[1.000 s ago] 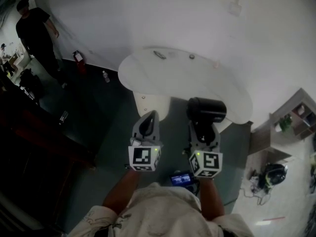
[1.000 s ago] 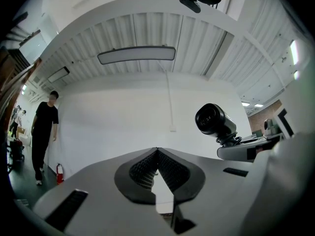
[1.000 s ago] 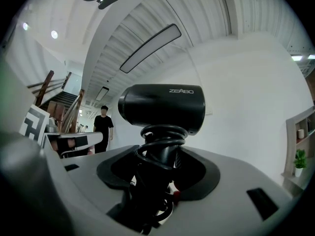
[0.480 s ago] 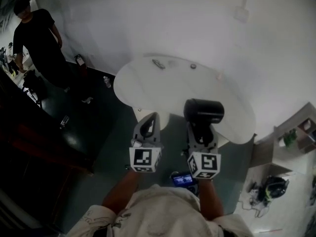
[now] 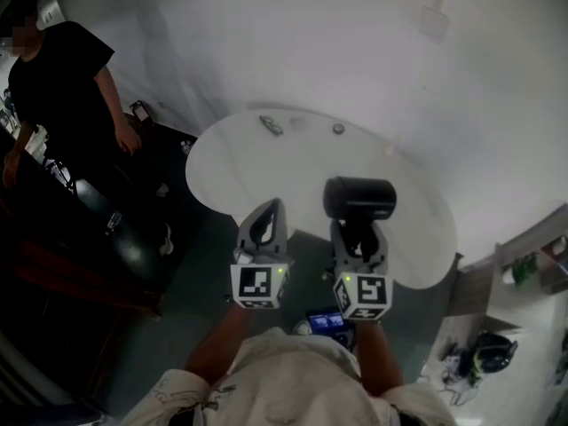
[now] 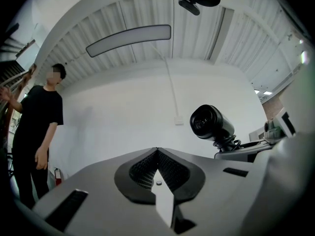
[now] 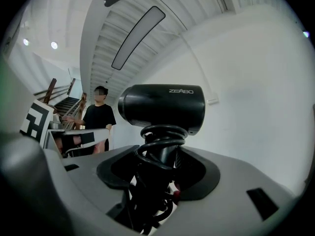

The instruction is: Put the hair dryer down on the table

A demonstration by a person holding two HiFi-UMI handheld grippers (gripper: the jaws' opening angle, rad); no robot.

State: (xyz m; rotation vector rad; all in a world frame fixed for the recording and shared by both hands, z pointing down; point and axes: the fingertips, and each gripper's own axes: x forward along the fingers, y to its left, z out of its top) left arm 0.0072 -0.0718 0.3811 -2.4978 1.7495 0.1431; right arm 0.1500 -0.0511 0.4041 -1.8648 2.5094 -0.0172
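White table [image 5: 257, 162], perhaps small clutter [image 5: 271, 124]; right gripper [image 5: 358, 229] grasps hair dryer [image 5: 359, 198], left gripper [image 5: 269, 209] clenched

Near half of the table [image 5: 253, 162] lies open; small items [image 5: 271, 125] line its far edge.

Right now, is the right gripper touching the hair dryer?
Touching. In the right gripper view, the right gripper clamps the hair dryer by its cord-wrapped handle.

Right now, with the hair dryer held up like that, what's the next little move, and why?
Probably move it forward over the white table, then lower it. The right gripper grips the hair dryer by its cord-wrapped handle, barrel up, seemingly only at the table's near edge.
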